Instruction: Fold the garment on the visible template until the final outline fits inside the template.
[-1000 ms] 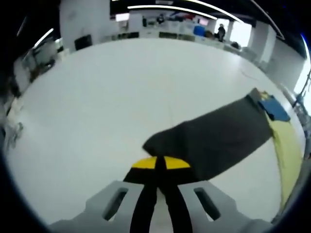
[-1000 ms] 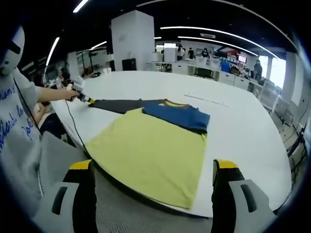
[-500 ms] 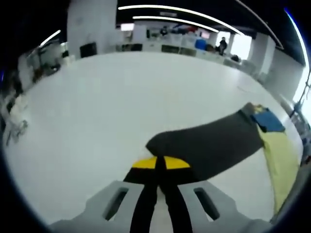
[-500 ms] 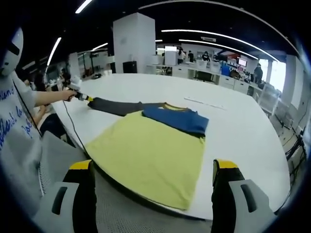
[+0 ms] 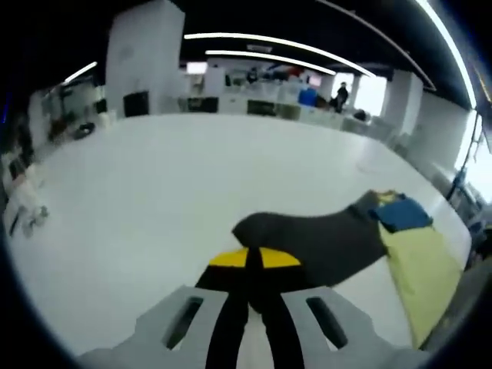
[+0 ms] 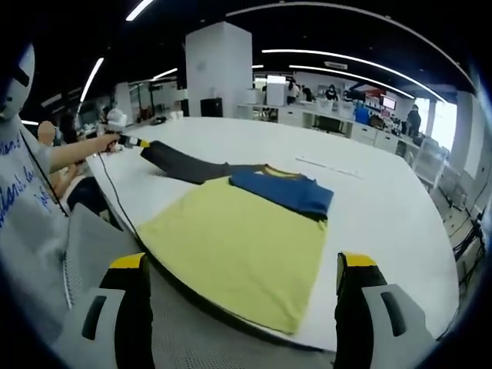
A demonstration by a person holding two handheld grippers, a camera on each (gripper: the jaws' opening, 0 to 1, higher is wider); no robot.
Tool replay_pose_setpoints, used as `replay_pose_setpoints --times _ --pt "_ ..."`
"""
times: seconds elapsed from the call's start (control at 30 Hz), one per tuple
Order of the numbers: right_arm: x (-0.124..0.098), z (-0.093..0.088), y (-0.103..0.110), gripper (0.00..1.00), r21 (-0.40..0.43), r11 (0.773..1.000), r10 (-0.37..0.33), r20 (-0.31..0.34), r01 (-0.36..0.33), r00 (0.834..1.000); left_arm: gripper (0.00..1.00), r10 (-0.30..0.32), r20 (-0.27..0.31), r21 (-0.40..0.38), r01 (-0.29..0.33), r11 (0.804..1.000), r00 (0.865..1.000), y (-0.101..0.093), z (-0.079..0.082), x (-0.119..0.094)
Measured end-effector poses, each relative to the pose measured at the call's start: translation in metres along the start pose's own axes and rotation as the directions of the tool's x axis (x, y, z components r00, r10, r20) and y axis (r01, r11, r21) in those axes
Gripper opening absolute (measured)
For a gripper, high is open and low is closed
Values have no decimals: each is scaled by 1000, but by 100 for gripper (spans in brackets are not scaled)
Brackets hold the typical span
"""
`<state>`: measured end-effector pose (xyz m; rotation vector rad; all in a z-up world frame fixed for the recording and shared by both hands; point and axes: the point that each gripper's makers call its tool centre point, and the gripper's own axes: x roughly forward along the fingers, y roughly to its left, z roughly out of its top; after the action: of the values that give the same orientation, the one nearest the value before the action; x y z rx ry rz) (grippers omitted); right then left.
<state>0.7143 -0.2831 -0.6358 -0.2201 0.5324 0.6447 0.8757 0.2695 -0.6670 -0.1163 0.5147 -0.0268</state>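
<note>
Yellow-green cloth makes up the body of the shirt [image 6: 242, 250], which lies flat on the white worktop [image 6: 384, 207]. Left of that body, the dark grey sleeve [image 6: 184, 164] is stretched outward, its cuff pinched in the closed left claw [image 5: 254, 260]. Right of the grey sleeve, the blue sleeve [image 6: 284, 190] already lies folded over the body. The right claw [image 6: 242, 296] hangs wide and empty nearer than the hem. Judging by this, one fold is done; the grey sleeve and body remain.

Left gripper view: low, close along the table [image 5: 154, 192]. Right gripper view: farther back, facing across it. Both share the garment [image 6: 238, 246].
</note>
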Motion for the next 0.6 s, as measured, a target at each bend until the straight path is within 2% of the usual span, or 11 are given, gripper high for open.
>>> replay_pose_setpoints --times 0.23,0.3,0.37,0.6 --pt "0 2 0 100 -27 999 21 4 -20 1000 0 -35 76 44 32 999 996 -27 32 -15" --pt "-1 2 0 100 -36 999 26 -1 -26 1000 0 -59 95 23 57 998 994 -38 40 -20" --pt "-2 4 -1 100 -41 999 26 3 -26 1000 0 -96 107 8 96 995 990 -54 48 -23" --pt "-2 4 3 100 -25 999 42 15 -41 999 0 -176 170 18 175 984 970 -101 73 -30"
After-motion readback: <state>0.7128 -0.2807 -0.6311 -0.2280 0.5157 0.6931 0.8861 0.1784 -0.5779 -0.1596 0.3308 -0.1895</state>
